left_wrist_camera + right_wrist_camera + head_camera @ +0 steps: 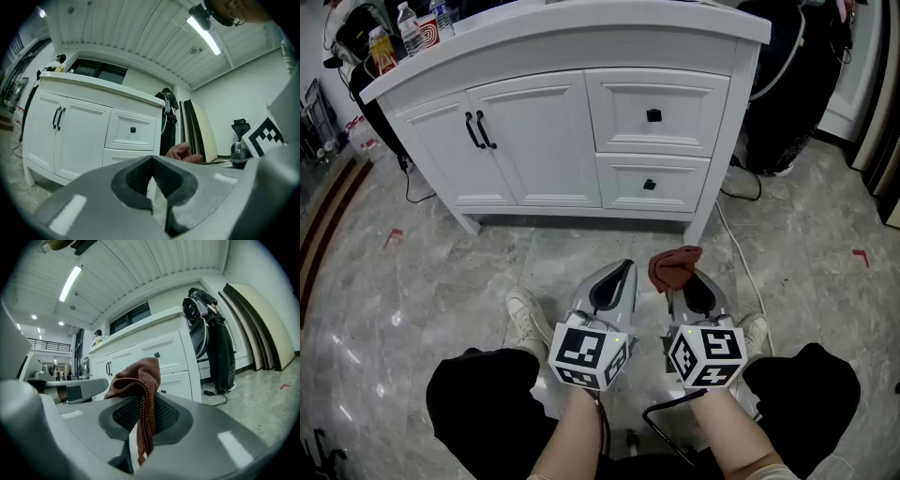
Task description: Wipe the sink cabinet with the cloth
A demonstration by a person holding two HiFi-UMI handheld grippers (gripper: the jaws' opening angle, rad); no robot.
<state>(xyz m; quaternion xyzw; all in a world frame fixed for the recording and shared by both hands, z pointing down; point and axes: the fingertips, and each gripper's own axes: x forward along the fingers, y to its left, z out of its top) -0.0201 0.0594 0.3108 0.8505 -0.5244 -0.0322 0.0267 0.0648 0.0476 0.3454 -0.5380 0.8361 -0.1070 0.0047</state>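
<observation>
The cloth (675,267), a reddish-brown rag, is pinched in the right gripper (688,284), whose jaws are pressed onto it. It is bunched into a lump at the jaw tips. From there a narrow tail runs back down the seam between the pads, so its long axis follows the jaws. The lump points forward at the sink cabinet (581,141).

The left gripper (619,277), just beside it, has its jaws pressed together on nothing. Both hang low over the floor (797,234), well apart from the cabinet's white doors (487,141) and drawers (654,114). As I judge it, the cloth is in hand but no wiping has begun; the whole cabinet remains to do.
</observation>
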